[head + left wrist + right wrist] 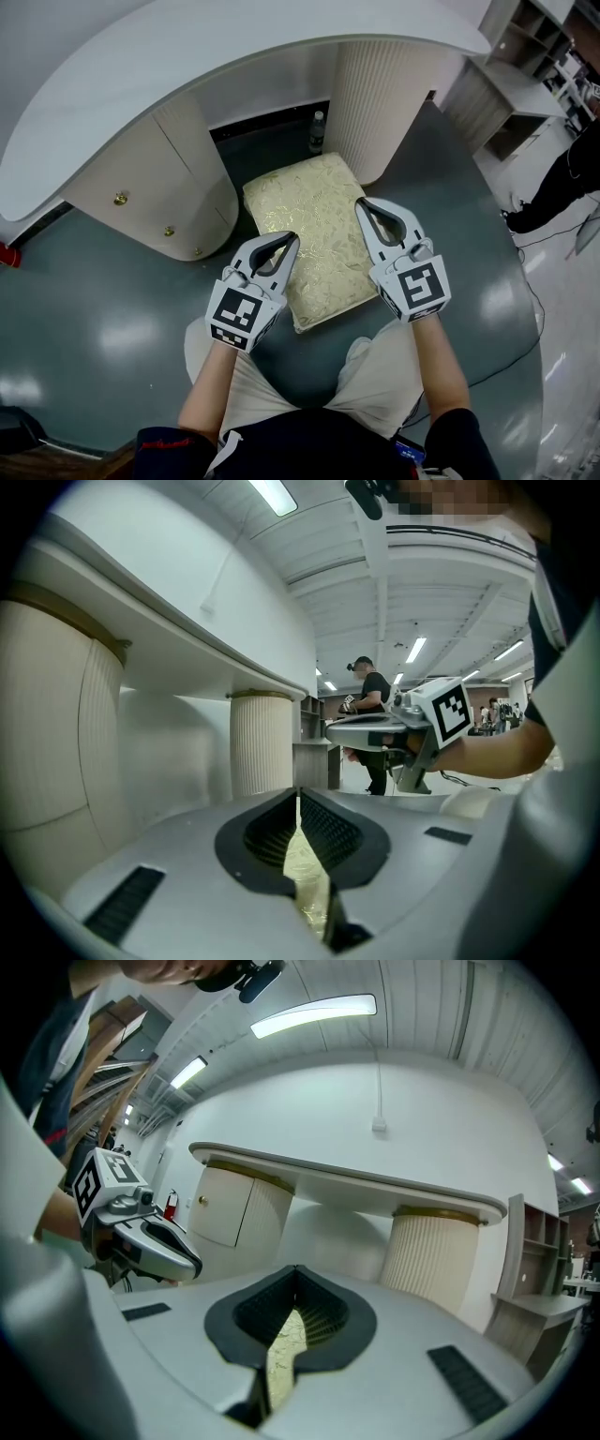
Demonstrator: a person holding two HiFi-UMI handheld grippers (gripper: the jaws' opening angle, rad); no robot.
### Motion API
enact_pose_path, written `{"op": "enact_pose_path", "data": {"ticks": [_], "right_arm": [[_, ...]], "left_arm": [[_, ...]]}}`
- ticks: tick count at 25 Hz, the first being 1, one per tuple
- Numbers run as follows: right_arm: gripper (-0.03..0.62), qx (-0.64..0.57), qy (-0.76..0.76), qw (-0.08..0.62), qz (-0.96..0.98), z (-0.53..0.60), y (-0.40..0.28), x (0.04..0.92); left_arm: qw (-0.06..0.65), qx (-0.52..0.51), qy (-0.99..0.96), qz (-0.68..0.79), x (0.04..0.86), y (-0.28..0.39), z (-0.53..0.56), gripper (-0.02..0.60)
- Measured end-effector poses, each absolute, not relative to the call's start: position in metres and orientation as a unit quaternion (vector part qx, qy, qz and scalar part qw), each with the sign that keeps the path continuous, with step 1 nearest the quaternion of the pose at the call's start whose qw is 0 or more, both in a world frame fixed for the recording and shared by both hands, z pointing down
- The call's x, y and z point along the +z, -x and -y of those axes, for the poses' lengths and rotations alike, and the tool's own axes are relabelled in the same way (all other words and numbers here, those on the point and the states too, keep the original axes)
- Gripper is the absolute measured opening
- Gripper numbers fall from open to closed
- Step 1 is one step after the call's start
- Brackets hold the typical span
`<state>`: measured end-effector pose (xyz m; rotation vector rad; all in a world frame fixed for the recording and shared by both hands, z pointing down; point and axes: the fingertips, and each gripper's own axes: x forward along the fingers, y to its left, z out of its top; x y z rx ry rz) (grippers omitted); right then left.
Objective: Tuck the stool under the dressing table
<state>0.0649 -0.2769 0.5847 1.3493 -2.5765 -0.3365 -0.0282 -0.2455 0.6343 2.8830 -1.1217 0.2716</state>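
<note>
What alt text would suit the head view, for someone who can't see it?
Seen from above, a person holds the left gripper and right gripper, both shut, over either side of a gold cushioned stool at the opening beneath a curved white dressing table. A bottle stands behind it.

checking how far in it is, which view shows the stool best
The head view: the stool shows almost whole, its far end between the pedestals of the dressing table. Each gripper view shows only a gold sliver past its shut jaws.

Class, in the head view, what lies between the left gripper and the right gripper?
The stool, gold cushion up, lies between the left gripper and right gripper; the head view shows it.
</note>
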Motion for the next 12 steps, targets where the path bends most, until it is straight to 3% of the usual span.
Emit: {"op": "enact_pose_path", "data": {"ticks": [12], "right_arm": [[0.014,-0.098,-0.436,0.157,0.881,0.253,-0.063,0.614]], "left_arm": [[-0.004,0.128,-0.936,0.329,0.649,0.023,0.219,0.026]]}}
